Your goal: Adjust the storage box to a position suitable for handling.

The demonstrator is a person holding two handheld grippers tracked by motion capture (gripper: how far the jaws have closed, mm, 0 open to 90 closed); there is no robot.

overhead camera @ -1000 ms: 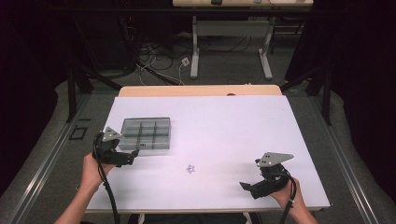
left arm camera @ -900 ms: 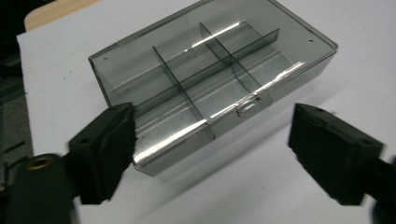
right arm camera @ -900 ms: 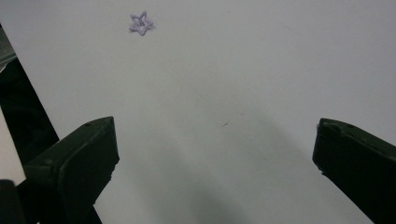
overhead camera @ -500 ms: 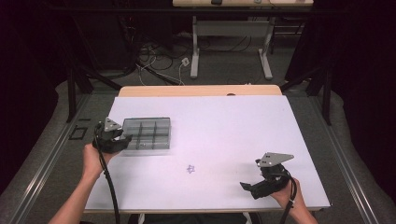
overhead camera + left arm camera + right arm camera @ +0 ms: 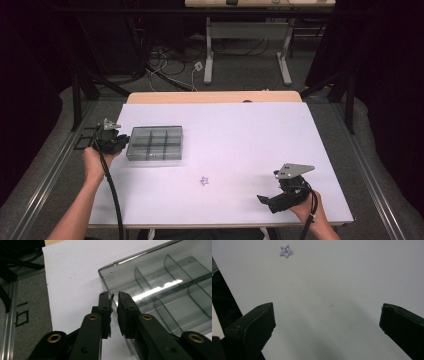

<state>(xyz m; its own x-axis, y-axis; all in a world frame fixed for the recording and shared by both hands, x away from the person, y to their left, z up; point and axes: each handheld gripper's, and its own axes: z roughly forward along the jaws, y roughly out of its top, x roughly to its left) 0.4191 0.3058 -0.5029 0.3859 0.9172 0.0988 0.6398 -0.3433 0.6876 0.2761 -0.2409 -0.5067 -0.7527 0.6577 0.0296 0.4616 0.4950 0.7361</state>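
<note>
Box (image 5: 154, 143) wall at nine o'clock gets pinched: left hand-held gripper (image 5: 114, 298) has just been closing, clenched on it. Right hand-held gripper (image 5: 327, 315) released. Next, drag carefully.

Counter (image 5: 240, 145): white top, pale wood strip along the far edge.
Box (image 5: 155, 143): smoky grey, see-through plastic, dividers of the same tint; bright white glare streak across it in the left gripper view.
Star (image 5: 204, 181): pale lilac.
Left hand-held gripper (image 5: 113, 303): black jaws, brass-coloured rivets.
Right hand-held gripper (image 5: 260, 199): black body, grey plate on top.
Floor (image 5: 60, 150): grey carpet, speckled.
Cables (image 5: 165, 55): white and black.
</note>
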